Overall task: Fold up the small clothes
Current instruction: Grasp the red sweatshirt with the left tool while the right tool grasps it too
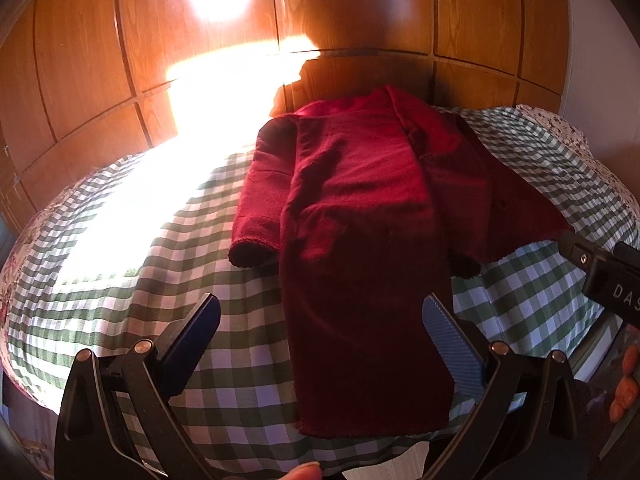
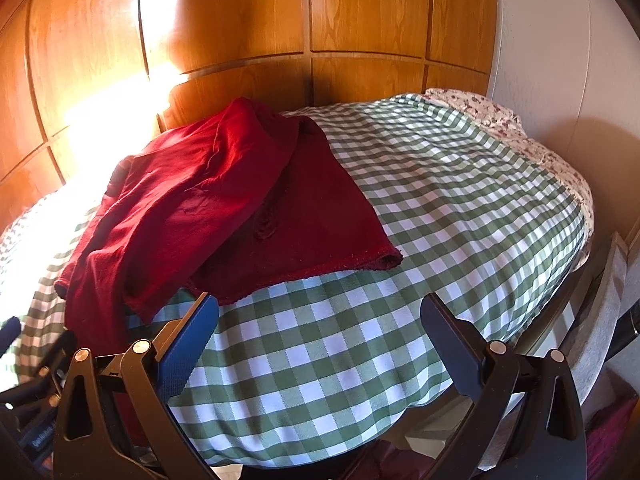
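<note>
While both jaws gape empty, red sweater (image 1: 360, 208) on checked bedspread (image 1: 200, 280), right gripper (image 1: 600, 272) lettered "DAS".

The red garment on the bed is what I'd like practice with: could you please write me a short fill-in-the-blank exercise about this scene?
1. The red garment lies on a green-and-white ____ cloth.
2. Both the left gripper and the right gripper have their jaws ____.
3. Behind the bed stand panels made of ____.

Missing words: checked; open; wood
</note>
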`<action>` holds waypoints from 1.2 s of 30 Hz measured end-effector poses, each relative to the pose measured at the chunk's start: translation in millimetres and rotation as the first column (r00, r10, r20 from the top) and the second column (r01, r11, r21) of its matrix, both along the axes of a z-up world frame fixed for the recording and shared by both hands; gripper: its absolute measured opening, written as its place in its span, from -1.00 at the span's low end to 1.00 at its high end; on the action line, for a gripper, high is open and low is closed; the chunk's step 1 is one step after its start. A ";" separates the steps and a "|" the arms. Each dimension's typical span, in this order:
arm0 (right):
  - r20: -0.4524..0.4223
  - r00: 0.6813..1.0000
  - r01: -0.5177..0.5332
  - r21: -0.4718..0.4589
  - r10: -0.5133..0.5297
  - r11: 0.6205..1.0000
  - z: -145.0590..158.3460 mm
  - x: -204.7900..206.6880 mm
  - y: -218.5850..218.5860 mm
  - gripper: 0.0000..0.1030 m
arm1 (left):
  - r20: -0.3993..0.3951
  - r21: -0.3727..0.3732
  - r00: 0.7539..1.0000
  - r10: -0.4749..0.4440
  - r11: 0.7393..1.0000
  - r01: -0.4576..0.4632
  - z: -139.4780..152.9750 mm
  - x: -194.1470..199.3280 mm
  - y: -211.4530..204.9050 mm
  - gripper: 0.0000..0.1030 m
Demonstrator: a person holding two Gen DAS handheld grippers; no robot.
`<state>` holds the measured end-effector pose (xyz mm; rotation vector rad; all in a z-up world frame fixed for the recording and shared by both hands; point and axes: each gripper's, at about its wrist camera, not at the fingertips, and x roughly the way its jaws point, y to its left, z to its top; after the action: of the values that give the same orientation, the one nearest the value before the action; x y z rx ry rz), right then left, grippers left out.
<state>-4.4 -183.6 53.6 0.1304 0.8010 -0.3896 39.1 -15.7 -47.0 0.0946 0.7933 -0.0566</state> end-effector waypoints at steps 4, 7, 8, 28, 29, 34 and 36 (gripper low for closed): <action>0.038 0.999 -0.029 0.084 0.026 0.996 9.1 2.6 -11.5 0.94 | -0.060 -0.005 0.998 -0.035 0.999 0.034 -5.8 5.9 -0.5 0.95; 0.062 0.996 -0.072 0.180 0.062 0.981 14.5 12.0 -22.4 0.82 | -0.071 -0.033 0.995 -0.068 0.997 0.066 -8.2 7.1 -1.9 0.91; 0.059 0.994 -0.099 0.218 0.088 0.971 14.1 18.3 -24.4 0.68 | -0.078 -0.042 0.992 -0.096 0.995 0.092 -9.4 7.3 -4.3 0.86; 0.045 0.925 -0.380 0.103 0.377 0.919 32.3 121.3 -6.1 -0.85 | -0.009 -0.303 0.988 -0.157 0.942 0.147 39.6 45.4 50.8 -0.96; 0.056 0.936 -0.351 0.044 0.348 0.936 43.8 124.2 -20.7 -0.85 | 0.008 -0.319 0.994 -0.113 0.941 0.110 49.9 56.1 67.5 -0.96; 0.033 0.987 -0.150 -0.157 0.157 0.976 68.2 152.8 -106.8 -0.85 | 0.076 -0.301 0.985 0.153 0.946 -0.124 92.3 114.0 153.2 -1.00; -0.001 0.998 -0.060 -0.241 0.062 0.969 66.8 172.6 -144.9 -0.85 | 0.080 -0.267 0.967 0.244 0.940 -0.215 100.7 139.7 180.8 -1.00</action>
<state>168.2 -328.5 120.4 -0.1196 0.7439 -0.4247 178.8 165.1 53.7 -0.2391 0.6746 0.0674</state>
